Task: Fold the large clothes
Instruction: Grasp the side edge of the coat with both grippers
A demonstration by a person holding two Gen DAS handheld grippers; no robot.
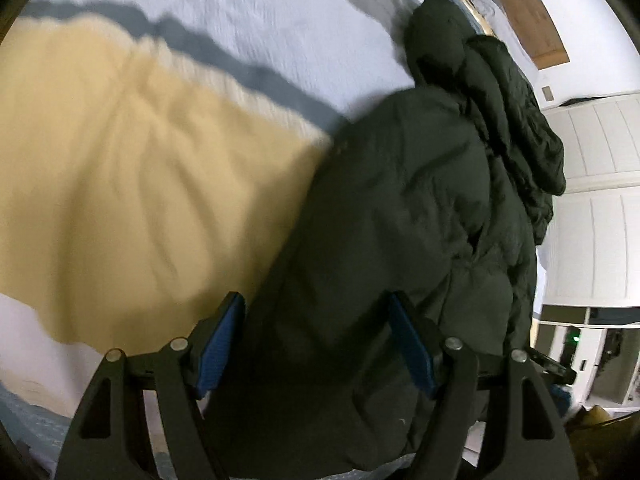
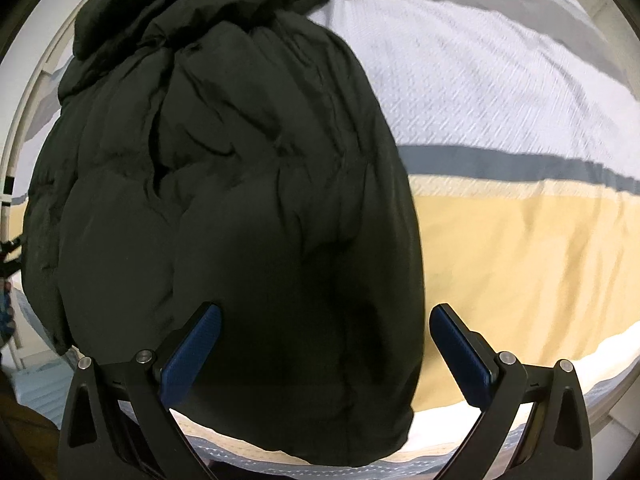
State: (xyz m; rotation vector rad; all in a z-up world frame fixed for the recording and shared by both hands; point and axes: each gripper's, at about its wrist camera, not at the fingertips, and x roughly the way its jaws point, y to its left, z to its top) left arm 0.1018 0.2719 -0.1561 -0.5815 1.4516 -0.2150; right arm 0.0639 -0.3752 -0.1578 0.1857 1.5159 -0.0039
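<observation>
A dark puffy jacket lies bunched lengthwise on a bed cover striped in white, grey, blue and yellow. Its crumpled end stretches toward the far side of the bed. My left gripper is open above the near end of the jacket, with dark fabric showing between its blue pads. In the right wrist view the jacket fills the left and middle. My right gripper points down over its rounded near end, open wide, and its right finger hangs over the yellow stripe.
White panelled cupboard doors and a shelf unit with a green light stand beyond the bed on the right in the left wrist view. A wooden board shows at the top. The bed's near edge runs below the right gripper.
</observation>
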